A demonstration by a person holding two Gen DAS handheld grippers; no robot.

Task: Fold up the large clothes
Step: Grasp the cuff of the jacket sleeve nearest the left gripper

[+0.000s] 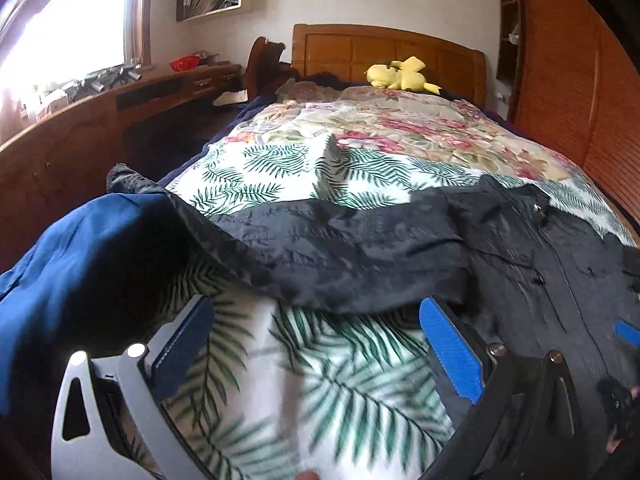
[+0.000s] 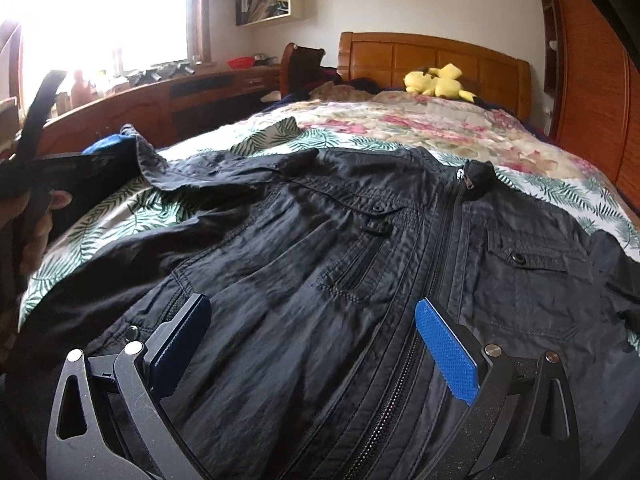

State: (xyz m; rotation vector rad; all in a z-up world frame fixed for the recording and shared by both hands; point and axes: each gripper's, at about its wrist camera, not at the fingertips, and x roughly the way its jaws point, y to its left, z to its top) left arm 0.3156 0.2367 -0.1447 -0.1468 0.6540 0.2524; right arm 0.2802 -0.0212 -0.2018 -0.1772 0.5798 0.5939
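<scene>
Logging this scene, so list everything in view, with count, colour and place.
jacket: one, black, spread front-up and zipped across the near end of the bed
blue garment: one, dark blue, at the bed's left edge beside the jacket's sleeve
leaf-print sheet: one, white with green leaves, under the jacket
floral quilt: one, cream with pink flowers, far half of the bed
plush toy: one, yellow, at the headboard
headboard: one, orange-brown wood, far end
desk: one, dark wood, cluttered, along the left wall under the window
wall shelf: one, pale, above the desk
left gripper: one, grey frame, blue pads, open over the sheet
right gripper: one, black frame, blue pads, open over the jacket
</scene>
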